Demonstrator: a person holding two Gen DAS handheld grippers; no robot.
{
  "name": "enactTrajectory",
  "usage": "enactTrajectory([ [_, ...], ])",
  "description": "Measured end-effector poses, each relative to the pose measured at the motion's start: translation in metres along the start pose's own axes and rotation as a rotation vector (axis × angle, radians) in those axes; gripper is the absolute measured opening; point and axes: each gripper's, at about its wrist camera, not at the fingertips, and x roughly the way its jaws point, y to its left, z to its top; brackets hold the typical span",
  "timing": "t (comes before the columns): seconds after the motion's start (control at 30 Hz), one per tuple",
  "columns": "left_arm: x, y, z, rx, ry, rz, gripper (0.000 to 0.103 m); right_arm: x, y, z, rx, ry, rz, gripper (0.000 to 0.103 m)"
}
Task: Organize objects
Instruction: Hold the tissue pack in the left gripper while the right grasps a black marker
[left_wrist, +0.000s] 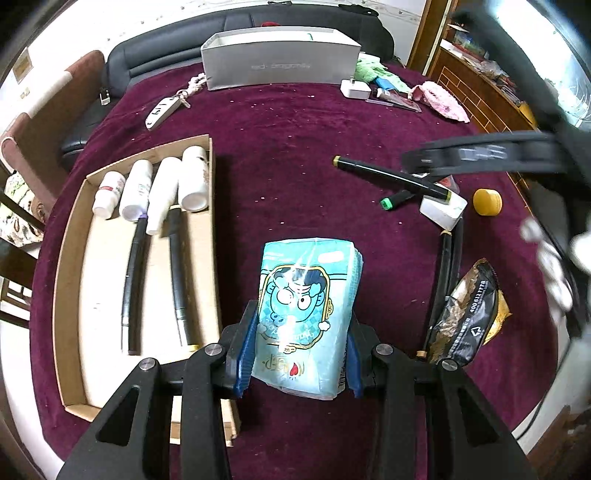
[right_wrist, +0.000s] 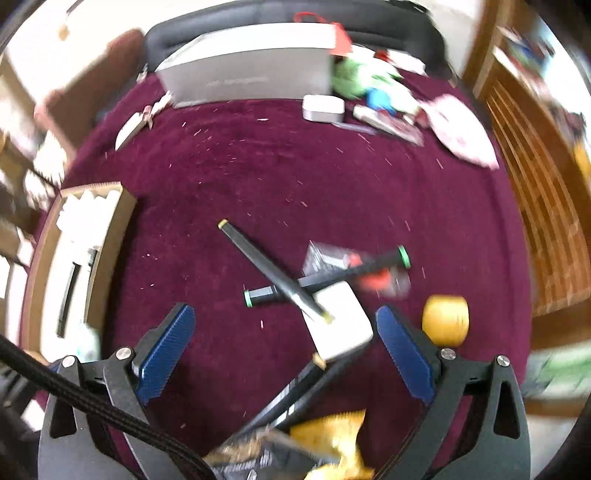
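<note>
You had the left gripper (left_wrist: 299, 354) pinching the blue tissue pack (left_wrist: 308, 314) by its two long sides, the blue pads pressed into the soft wrapper near its lower end so most of the pack stuck out ahead of the jaws; that grip probably kept it from sagging while it hung clear of the maroon cloth (left_wrist: 295, 155). Off to the left of those jaws lay the cardboard tray (left_wrist: 70, 295), already holding four white bottles (left_wrist: 151, 188) in a row at its far end and two dark pens (left_wrist: 155, 280) laid lengthwise, which suggests you were sorting like with like and the pack was headed for a place of its own, perhaps the grey box (left_wrist: 280, 62) far ahead. Your right gripper (right_wrist: 284, 354) was spread wide with nothing between the pads. Just ahead of and between its jaws sat a small white box (right_wrist: 340, 325) with a black marker (right_wrist: 273, 273) resting across it and a green-capped marker (right_wrist: 328, 273) crossing under that; a yellow cap (right_wrist: 445, 319) lay beyond the right jaw, and a snack packet (right_wrist: 295, 450) sat below, close to the camera. The blur makes finer detail there uncertain.
</note>
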Motion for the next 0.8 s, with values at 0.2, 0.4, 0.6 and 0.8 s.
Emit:
enactTrajectory([
  [0.2, 0.000, 0.013, -0.003, -0.015, 0.014, 0.010, 0.035, 0.046, 0.019, 0.023, -0.114, 0.101, -0.060, 0.092],
  [0.4, 0.003, 0.023, -0.006, -0.024, 0.029, 0.021, 0.035, 0.079, 0.021, 0.028, -0.156, 0.178, -0.119, 0.088],
  [0.6, 0.005, 0.030, -0.006, -0.030, 0.036, 0.016, 0.035, 0.090, 0.020, 0.024, -0.177, 0.203, -0.141, 0.082],
  [0.8, 0.010, 0.030, -0.005, -0.025, 0.050, 0.008, 0.035, 0.087, 0.023, 0.021, -0.213, 0.194, -0.153, 0.076],
])
